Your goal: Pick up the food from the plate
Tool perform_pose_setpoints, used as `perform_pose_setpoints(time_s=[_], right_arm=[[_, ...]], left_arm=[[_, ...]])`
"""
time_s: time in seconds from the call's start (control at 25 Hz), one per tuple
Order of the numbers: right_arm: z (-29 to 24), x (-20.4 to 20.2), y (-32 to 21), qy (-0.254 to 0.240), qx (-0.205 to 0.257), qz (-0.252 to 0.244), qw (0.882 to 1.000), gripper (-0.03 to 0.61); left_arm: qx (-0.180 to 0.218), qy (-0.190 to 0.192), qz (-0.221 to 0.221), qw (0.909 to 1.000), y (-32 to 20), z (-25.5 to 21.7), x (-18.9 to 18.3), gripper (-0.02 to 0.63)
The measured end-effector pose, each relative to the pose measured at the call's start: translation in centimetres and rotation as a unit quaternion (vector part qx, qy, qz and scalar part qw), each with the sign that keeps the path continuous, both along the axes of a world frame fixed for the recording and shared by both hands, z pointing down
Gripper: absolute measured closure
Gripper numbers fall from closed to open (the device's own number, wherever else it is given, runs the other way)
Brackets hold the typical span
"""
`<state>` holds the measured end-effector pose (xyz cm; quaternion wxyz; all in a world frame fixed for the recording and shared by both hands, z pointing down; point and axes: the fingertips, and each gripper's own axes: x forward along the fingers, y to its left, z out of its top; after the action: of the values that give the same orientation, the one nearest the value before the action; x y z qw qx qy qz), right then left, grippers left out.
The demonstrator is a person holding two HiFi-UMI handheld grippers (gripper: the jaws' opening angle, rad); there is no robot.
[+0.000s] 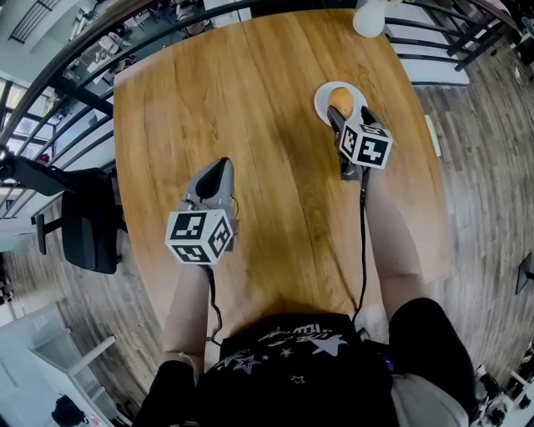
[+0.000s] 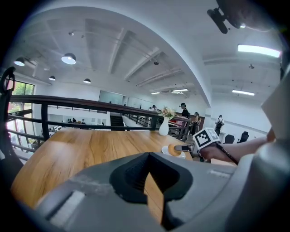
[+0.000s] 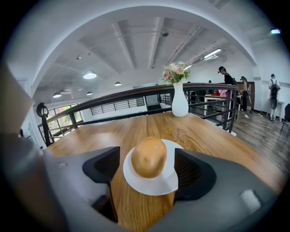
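A golden-brown oval piece of food (image 3: 148,156) lies on a small white plate (image 3: 149,186) on the wooden table (image 1: 250,100). In the head view the food (image 1: 340,101) and plate (image 1: 321,98) sit at the far right of the table. My right gripper (image 1: 349,117) reaches over the plate's near edge. It is open, its jaws standing wide on either side of the food (image 3: 147,170) without touching it. My left gripper (image 1: 219,167) hovers over the table's middle left, shut and empty (image 2: 147,168). The left gripper view shows the right gripper (image 2: 183,147) beside the food (image 2: 173,149).
A white vase with flowers (image 3: 180,105) stands at the far right corner of the table (image 1: 368,17). A black railing (image 1: 75,75) runs round the table's far and left sides. A black chair (image 1: 88,221) stands left of the table. People stand in the background.
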<state>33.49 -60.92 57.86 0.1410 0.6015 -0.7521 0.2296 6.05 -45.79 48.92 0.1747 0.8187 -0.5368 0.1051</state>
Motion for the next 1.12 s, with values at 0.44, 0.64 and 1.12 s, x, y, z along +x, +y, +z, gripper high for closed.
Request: perform_pose_setpoints(time_s=[0.44, 0.64, 1.12], right_arm=[[3.0, -0.5, -2.3, 0.036, -0.033, 0.014, 0.999, 0.212], [3.8, -0.2, -2.3, 0.030, -0.047, 0.024, 0.998, 0.213], [2.6, -0.2, -1.3, 0.037, -0.046, 0.021, 0.998, 0.252]], left_arm=[[-0.015, 0.013, -0.009, 0.9998, -0.1, 1.6, -1.0, 0.612], [-0.020, 0.013, -0.016, 0.9996, 0.4, 2.1, -1.6, 0.612], [-0.022, 0.012, -0.023, 0.9994, 1.9, 1.9, -2.3, 0.612]])
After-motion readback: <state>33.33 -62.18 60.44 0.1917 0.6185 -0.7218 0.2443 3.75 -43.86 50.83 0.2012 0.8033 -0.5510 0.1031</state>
